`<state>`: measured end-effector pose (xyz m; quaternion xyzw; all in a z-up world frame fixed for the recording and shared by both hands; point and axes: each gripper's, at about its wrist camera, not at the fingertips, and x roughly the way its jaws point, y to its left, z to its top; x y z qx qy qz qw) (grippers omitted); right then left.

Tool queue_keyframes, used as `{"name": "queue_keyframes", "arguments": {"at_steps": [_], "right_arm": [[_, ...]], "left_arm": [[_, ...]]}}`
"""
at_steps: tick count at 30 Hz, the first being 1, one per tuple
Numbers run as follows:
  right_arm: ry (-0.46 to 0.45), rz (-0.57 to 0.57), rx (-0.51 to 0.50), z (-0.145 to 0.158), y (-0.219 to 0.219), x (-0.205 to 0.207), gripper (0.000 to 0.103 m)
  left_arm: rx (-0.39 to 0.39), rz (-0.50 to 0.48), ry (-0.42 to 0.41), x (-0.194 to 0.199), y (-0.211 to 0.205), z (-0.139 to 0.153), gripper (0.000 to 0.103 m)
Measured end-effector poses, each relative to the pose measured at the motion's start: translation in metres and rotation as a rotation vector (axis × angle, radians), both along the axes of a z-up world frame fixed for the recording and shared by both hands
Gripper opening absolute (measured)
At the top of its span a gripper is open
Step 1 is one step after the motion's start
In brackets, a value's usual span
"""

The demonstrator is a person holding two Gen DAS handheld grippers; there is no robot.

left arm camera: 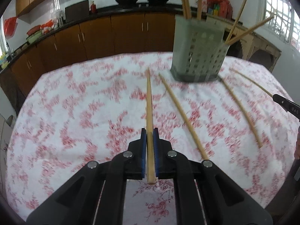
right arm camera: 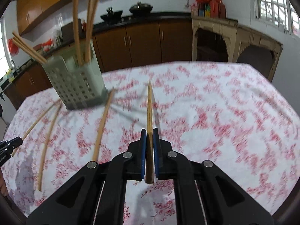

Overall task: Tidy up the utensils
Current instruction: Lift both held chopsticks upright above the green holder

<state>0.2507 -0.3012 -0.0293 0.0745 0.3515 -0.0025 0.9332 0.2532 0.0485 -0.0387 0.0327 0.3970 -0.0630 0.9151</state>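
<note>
My left gripper is shut on a wooden chopstick that points forward above the table. My right gripper is shut on another chopstick, also held above the table. A grey perforated utensil holder stands on the table ahead and right of the left gripper; in the right wrist view the holder is at the far left. Several chopsticks stand in it. Loose chopsticks lie on the cloth: one near the left gripper, another further right, and one left of the right gripper.
The table carries a white cloth with red flowers. Brown kitchen cabinets and a dark counter with woks run behind it. The right gripper's tip shows at the right edge; the left gripper's tip shows at the left edge.
</note>
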Motion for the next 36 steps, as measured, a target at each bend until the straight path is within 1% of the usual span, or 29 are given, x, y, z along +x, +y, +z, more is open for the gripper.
{"name": "queue_keyframes", "arguments": {"at_steps": [4, 6, 9, 16, 21, 26, 33, 36], "right_arm": [[-0.065, 0.003, -0.007, 0.025, -0.002, -0.008, 0.008], [-0.091, 0.004, -0.009, 0.033, -0.002, -0.009, 0.008], [-0.125, 0.005, -0.007, 0.044, -0.002, -0.010, 0.008], [-0.222, 0.025, 0.001, 0.076, 0.001, -0.019, 0.008], [-0.285, 0.039, 0.007, 0.095, 0.003, -0.023, 0.008], [-0.325, 0.042, 0.017, 0.108, 0.005, -0.023, 0.008], [-0.342, 0.046, 0.018, 0.113, 0.007, -0.024, 0.008], [-0.351, 0.058, 0.028, 0.124, 0.008, -0.024, 0.008]], "left_arm": [[-0.003, -0.018, -0.049, -0.008, 0.002, 0.023, 0.008], [-0.006, -0.021, -0.071, -0.011, 0.003, 0.033, 0.008], [-0.023, -0.019, -0.107, -0.014, 0.006, 0.049, 0.008], [-0.088, -0.009, -0.233, -0.023, 0.012, 0.093, 0.008], [-0.113, -0.013, -0.306, -0.028, 0.010, 0.122, 0.008], [-0.121, -0.014, -0.332, -0.027, 0.006, 0.136, 0.007], [-0.119, -0.009, -0.336, -0.025, 0.003, 0.139, 0.007], [-0.128, -0.016, -0.344, -0.026, 0.001, 0.147, 0.007]]}}
